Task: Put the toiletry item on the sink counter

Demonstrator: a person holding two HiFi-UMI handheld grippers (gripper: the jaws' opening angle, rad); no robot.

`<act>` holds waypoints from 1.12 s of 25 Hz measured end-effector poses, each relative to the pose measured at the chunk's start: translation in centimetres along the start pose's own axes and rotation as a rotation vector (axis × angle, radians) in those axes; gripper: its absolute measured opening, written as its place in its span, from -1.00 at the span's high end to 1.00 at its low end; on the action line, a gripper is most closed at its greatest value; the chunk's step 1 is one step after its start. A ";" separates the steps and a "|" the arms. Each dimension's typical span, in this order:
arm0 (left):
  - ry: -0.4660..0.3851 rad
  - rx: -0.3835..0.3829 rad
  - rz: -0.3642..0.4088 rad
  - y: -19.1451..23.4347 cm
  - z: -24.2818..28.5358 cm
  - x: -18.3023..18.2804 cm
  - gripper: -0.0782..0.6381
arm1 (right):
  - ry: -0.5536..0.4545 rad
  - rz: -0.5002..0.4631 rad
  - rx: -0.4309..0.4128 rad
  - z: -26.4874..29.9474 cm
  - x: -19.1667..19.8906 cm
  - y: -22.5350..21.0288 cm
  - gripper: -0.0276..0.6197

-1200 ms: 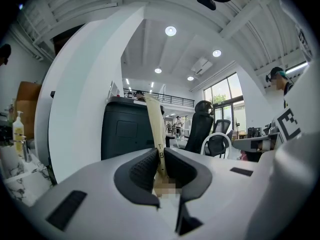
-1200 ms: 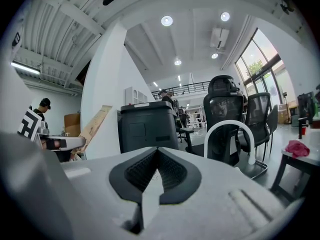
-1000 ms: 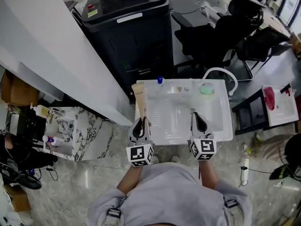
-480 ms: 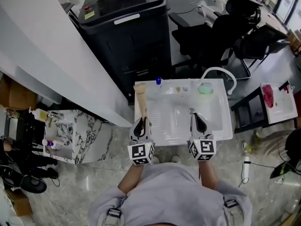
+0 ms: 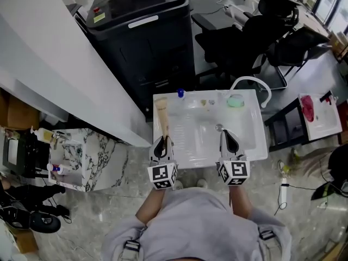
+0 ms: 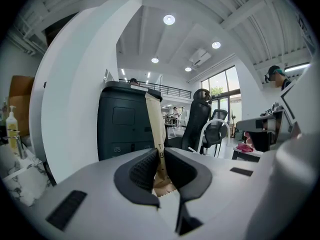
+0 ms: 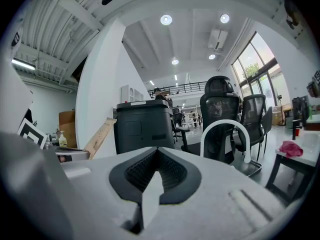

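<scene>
Honestly not much has moved since a second ago. Both claws sit at the same spot on the near edge of the sink (image 5: 255,145). The view has just drifted a touch, and the tube (image 5: 162,118) looks a bit slimmer, like it got rolled or tipped slightly.

Left claw (image 5: 162,144) is clamped on the crimped tail of that tan tube. You can see it pinched between the pads in the left gripper view (image 6: 161,156), with the tube (image 6: 156,119) sticking straight out ahead. In the head view it runs along the narrow left strip of the sink surface. I can't tell if it's actually resting on it or hanging just above.

My guess at what could go sideways:
- That left strip is skinny. Let go with the tube off-line and it could roll into the basin, or off the outer edge to the floor.
- It's gripped only at the tail, so the long free end can swing or sag if the claw twists.
- The blue-capped bottle (image 5: 181,93) stands near the tube's far end. Push forward too much and it could get bumped.

Right claw (image 5: 228,140) has its jaws together with nothing in them (image 7: 157,159), parked over the near side of the basin, close to the drain (image 5: 219,128).

Pose-wise, both claws are side by side and pointing away from the person, who has both arms tucked in close to the body.
</scene>
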State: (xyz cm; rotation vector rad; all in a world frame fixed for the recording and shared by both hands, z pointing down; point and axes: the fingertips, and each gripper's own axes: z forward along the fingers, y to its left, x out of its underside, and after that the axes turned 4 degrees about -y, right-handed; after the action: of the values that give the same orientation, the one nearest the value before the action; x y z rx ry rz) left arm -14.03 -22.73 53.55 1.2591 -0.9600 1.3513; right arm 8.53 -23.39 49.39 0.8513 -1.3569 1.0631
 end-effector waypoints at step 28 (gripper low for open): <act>0.159 0.001 -0.035 0.5 2.2 6.4 0.67 | -0.003 0.003 0.025 -0.6 -0.2 -0.4 0.91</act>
State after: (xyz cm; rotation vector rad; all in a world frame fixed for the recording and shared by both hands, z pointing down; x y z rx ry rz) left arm -13.76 -23.98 60.23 1.1453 -0.8234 1.4024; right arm 9.09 -22.98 49.20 0.8697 -1.3499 1.0835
